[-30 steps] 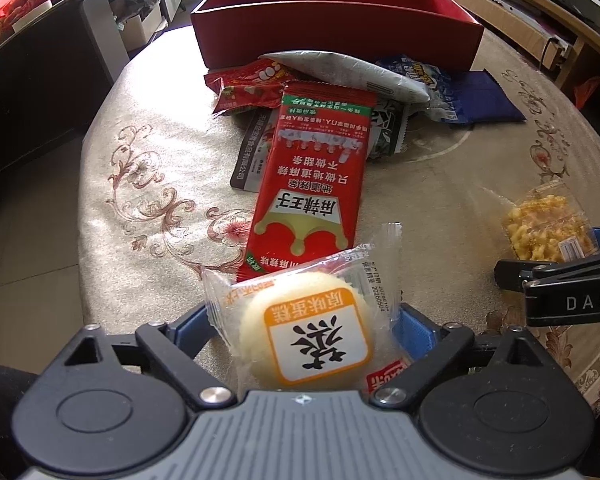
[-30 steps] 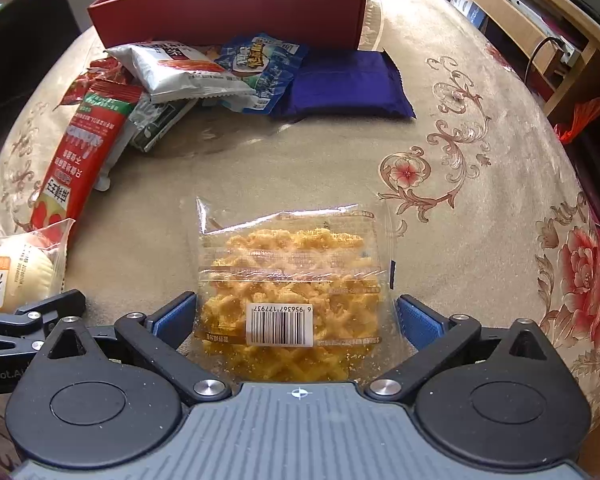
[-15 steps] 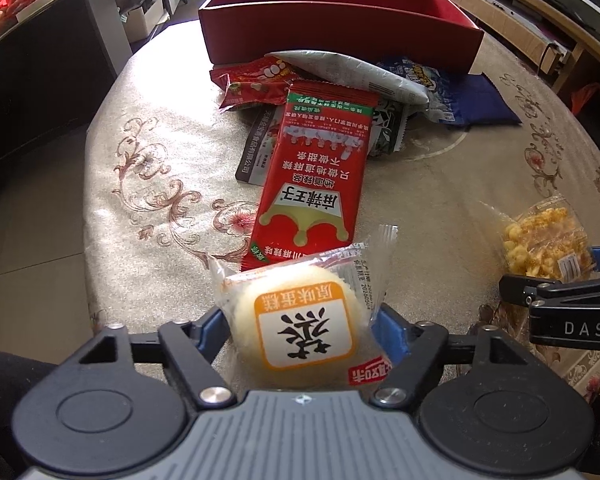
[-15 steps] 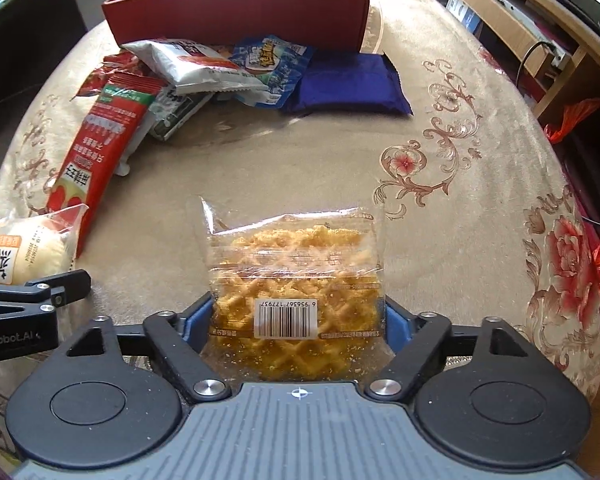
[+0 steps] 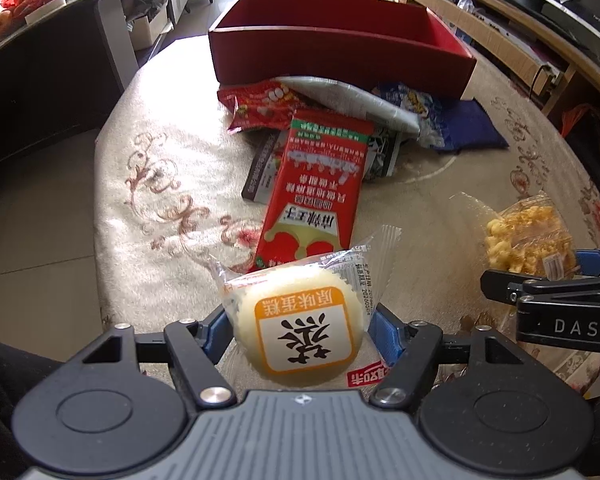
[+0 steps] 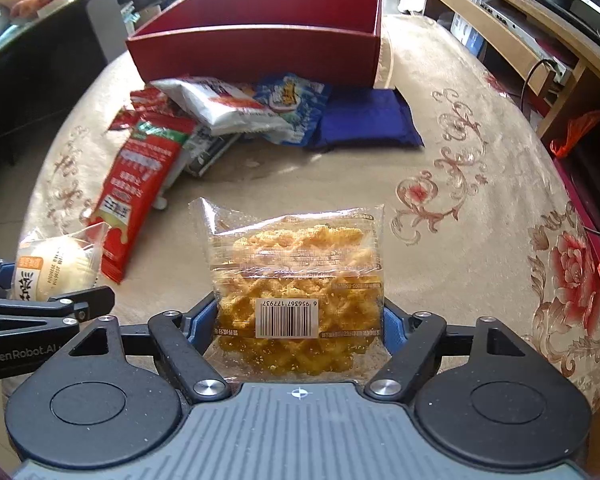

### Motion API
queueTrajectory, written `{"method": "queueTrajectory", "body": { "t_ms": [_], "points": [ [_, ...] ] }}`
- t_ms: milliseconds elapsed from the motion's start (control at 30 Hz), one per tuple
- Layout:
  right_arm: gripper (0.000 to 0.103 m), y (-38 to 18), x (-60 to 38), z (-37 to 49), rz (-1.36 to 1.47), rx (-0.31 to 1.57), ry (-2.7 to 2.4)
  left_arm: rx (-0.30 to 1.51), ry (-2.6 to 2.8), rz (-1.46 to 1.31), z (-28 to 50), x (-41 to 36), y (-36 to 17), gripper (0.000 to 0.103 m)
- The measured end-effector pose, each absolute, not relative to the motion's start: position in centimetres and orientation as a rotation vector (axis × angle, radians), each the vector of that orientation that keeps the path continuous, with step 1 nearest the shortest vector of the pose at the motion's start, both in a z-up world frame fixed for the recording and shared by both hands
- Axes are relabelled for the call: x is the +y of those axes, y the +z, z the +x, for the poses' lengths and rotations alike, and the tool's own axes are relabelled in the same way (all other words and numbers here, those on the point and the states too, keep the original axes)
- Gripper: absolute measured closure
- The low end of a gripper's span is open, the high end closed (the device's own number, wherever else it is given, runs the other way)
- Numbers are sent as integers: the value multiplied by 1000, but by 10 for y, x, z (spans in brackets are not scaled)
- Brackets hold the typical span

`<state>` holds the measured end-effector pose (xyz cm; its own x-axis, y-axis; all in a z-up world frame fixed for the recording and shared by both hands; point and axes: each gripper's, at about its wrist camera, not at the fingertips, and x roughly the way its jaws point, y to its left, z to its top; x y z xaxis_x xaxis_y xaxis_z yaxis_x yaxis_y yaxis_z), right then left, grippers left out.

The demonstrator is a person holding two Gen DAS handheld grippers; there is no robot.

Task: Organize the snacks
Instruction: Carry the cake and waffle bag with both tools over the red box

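My left gripper [image 5: 298,332] is shut on a wrapped round steamed cake [image 5: 300,328] with an orange label and holds it above the table. My right gripper [image 6: 298,324] is shut on a clear bag of yellow waffle crisps [image 6: 298,280], also lifted. Each gripper shows in the other's view: the right one [image 5: 548,276] with the crisps [image 5: 528,236], the left one [image 6: 32,284] with the cake [image 6: 54,268]. An open red box [image 5: 340,44] stands at the far side of the table; it also shows in the right wrist view [image 6: 260,40].
A pile of snack packets lies in front of the box: a long red packet [image 5: 320,184], a small red bag [image 5: 264,104], a white bag [image 6: 220,104], a blue printed bag [image 6: 296,108] and a dark blue packet [image 6: 364,120]. The table [image 6: 460,208] has a beige flowered cloth. Shelving stands to the right.
Both grippers have closed on their packets and lifted them up off the table. The views have risen, so the box's inside now shows.
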<state>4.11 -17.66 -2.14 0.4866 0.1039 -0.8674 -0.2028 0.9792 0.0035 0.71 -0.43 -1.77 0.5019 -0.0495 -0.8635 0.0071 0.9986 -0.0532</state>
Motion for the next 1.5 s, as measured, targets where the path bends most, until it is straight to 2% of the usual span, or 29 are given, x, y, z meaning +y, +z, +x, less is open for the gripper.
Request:
{"method": "queueTrajectory", "body": {
  "t_ms": [500, 1500],
  "points": [
    [21, 5, -168, 68, -93, 943, 179, 926, -14, -10, 40, -12, 15, 38],
    [21, 46, -166, 198, -60, 794, 84, 787, 53, 40, 196, -26, 48, 39]
  ]
}}
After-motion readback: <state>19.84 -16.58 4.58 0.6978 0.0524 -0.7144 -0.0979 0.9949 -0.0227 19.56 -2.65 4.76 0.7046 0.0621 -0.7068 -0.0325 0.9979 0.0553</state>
